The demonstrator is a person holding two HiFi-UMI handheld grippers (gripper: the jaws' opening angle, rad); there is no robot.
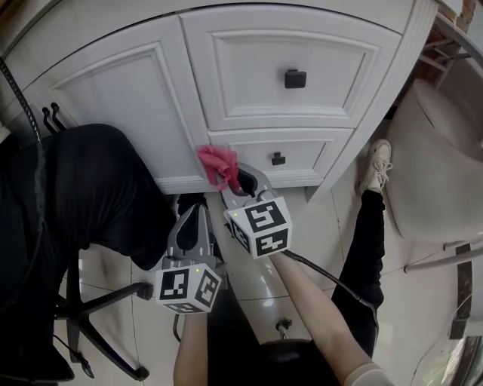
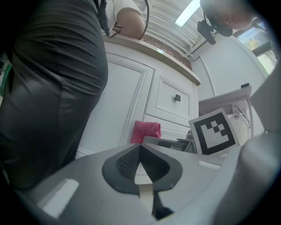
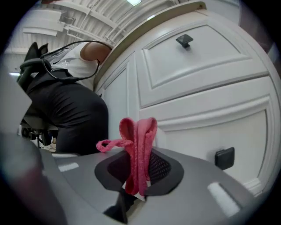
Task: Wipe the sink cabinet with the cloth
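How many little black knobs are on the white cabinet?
2. One square black knob on the upper white drawer; the other on the lower drawer, beside the pink cloth. More may be hidden behind the person.

Bright, even indoor light on the white panelled sink cabinet; long ceiling strip lamp overhead. My gripper views bulge, corners black, near edges blurred.

one cloth, two drawers, two claws, one chair.
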